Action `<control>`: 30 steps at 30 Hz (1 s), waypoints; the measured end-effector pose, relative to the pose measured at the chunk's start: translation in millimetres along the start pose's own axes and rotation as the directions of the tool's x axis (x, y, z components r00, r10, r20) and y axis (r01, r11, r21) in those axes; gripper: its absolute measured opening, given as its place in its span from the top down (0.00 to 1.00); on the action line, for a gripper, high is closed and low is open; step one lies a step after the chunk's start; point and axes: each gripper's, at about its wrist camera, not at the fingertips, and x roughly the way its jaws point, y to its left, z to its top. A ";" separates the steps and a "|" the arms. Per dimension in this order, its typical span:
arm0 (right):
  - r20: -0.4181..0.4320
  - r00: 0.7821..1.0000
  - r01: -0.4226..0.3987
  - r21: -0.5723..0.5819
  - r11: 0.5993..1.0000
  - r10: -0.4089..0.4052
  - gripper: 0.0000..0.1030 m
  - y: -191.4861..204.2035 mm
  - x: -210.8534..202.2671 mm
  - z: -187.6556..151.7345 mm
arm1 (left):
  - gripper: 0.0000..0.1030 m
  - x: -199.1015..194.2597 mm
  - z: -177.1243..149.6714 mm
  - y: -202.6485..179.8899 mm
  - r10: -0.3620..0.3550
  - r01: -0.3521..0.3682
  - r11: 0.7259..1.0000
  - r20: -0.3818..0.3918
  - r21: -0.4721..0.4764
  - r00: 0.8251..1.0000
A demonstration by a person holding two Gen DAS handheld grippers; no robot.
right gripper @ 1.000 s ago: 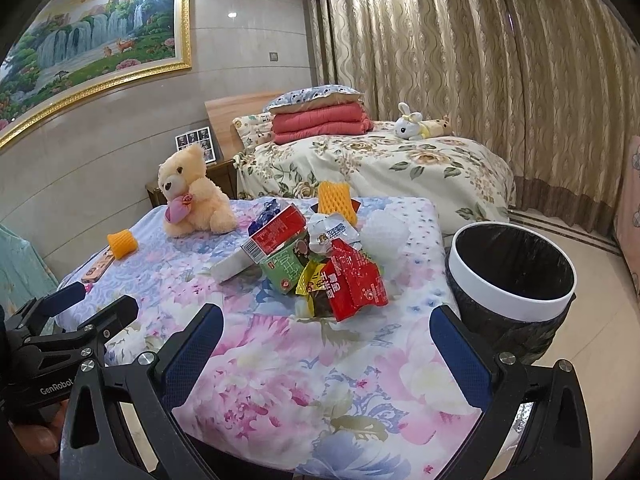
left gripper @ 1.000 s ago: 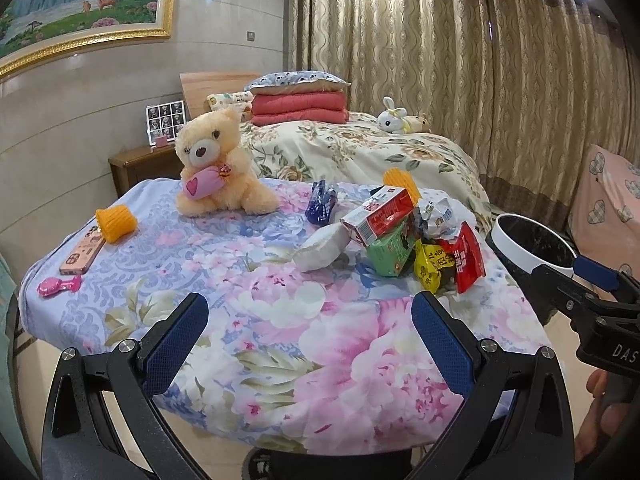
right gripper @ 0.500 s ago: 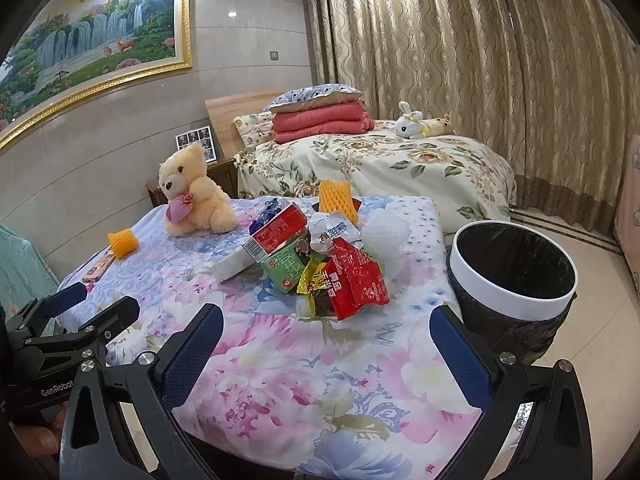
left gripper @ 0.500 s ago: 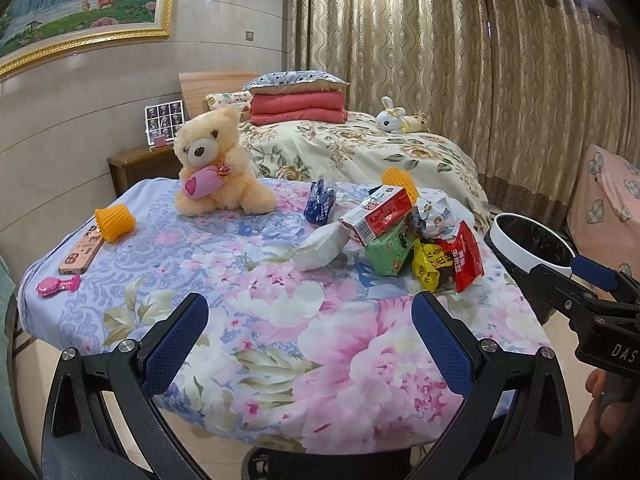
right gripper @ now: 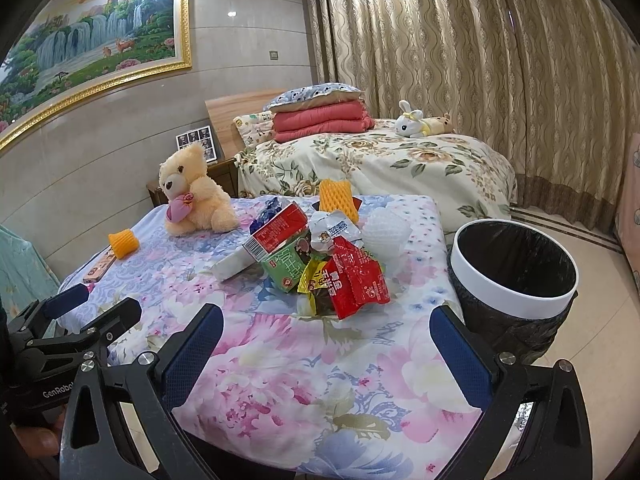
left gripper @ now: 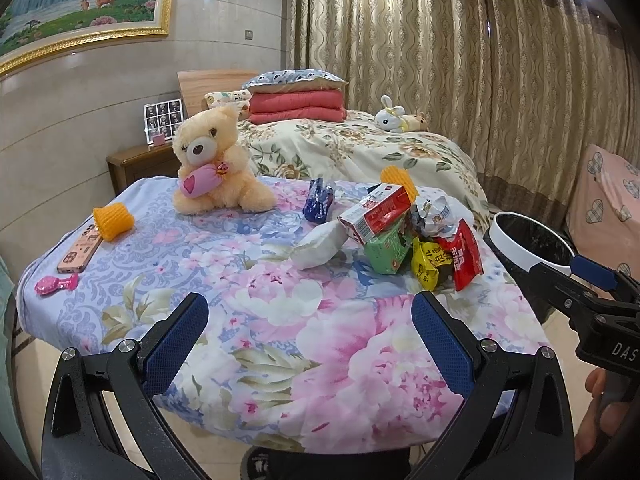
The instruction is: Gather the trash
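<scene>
Counted: two orange foam nets [left gripper: 113,222] [left gripper: 399,179], one teddy bear [left gripper: 215,164], one phone [left gripper: 79,249], one bin [right gripper: 513,276], one red-and-white carton [right gripper: 277,230].

A table [right gripper: 280,392] is stood in front of a bed [right gripper: 400,160]. A bin [right gripper: 516,280] is placed on the floor just right of the table. A heap of wrappers [right gripper: 352,280] and cartons [right gripper: 276,228] is piled on the table's right part, near the bin. A tissue pack [left gripper: 320,244] is laid touching the heap's left side. A bear [left gripper: 212,164] is seated at the far left of the table, behind a cup [left gripper: 113,222], a phone [left gripper: 80,248] and a clip [left gripper: 54,285] along the left edge. Folded blankets [right gripper: 320,116] are stacked at the bed's head, with a rabbit [right gripper: 412,124] to their right. A nightstand [left gripper: 140,164] is set behind the bear.
</scene>
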 end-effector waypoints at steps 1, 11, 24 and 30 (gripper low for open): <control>0.000 1.000 0.000 0.001 1.000 0.000 0.00 0.4 0.3 -0.7 | 0.00 0.0 0.0 0.1 0.000 0.000 1.000 0.000 -0.001 1.000; -0.004 1.000 0.001 0.006 1.000 -0.001 0.00 1.9 1.0 -1.4 | 0.00 3.2 -0.7 -1.1 -0.007 0.006 1.000 -0.012 -0.006 1.000; -0.037 0.999 -0.001 0.041 0.999 0.003 0.00 -11.1 14.3 -2.9 | 0.00 22.6 -2.0 6.3 -0.022 0.021 1.000 -0.071 -0.019 0.997; -0.073 0.997 -0.008 0.069 0.998 0.013 0.00 -25.3 33.5 -1.7 | 0.00 53.7 -0.2 10.6 -0.008 0.008 1.000 -0.120 0.007 0.993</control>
